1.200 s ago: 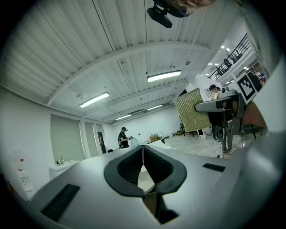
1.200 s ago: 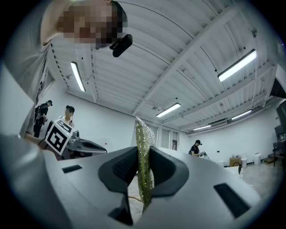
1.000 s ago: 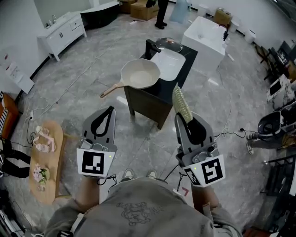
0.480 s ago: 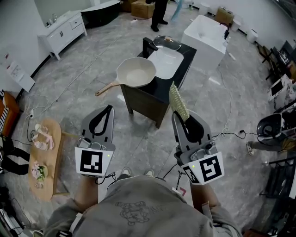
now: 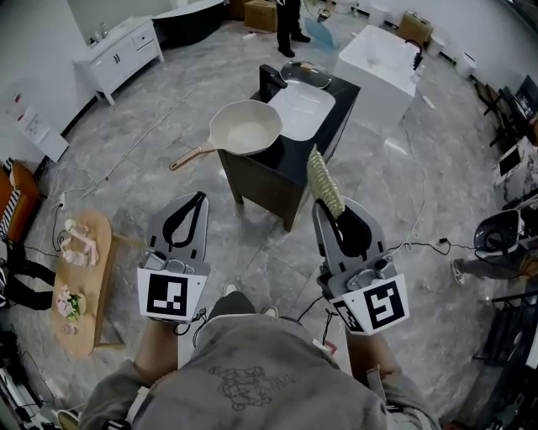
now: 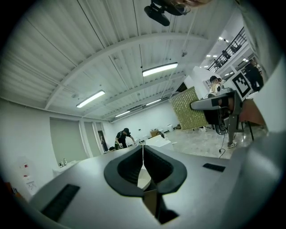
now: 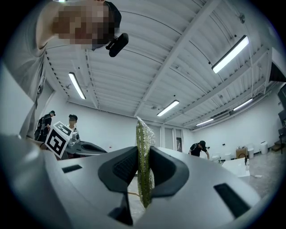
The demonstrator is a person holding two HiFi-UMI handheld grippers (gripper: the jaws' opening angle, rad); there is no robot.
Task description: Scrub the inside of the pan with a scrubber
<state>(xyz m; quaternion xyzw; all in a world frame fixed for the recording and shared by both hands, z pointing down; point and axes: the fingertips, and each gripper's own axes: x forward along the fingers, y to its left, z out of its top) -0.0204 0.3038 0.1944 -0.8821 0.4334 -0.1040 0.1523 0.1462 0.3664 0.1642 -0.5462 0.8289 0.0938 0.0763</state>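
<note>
A cream pan (image 5: 246,127) with a wooden handle rests on the near left corner of a dark sink cabinet (image 5: 282,172), its handle sticking out to the left. My right gripper (image 5: 336,212) is shut on a flat green-gold scrubber (image 5: 324,182), which stands up between the jaws (image 7: 144,161). The scrubber is well short of the pan, held above the floor. My left gripper (image 5: 192,204) is shut with nothing in it (image 6: 143,154). Both grippers are held close to my body, several steps from the cabinet.
A white basin (image 5: 304,109) and a glass lid (image 5: 305,74) sit on the cabinet top behind the pan. A white bathtub (image 5: 387,63) stands beyond, a low wooden table (image 5: 82,281) lies at left, and cables run over the grey floor. A person (image 5: 290,21) stands far back.
The view has shifted slightly, so the cabinet and pan sit a bit higher in the frame. Both grippers keep their pose and the scrubber stays clamped.
</note>
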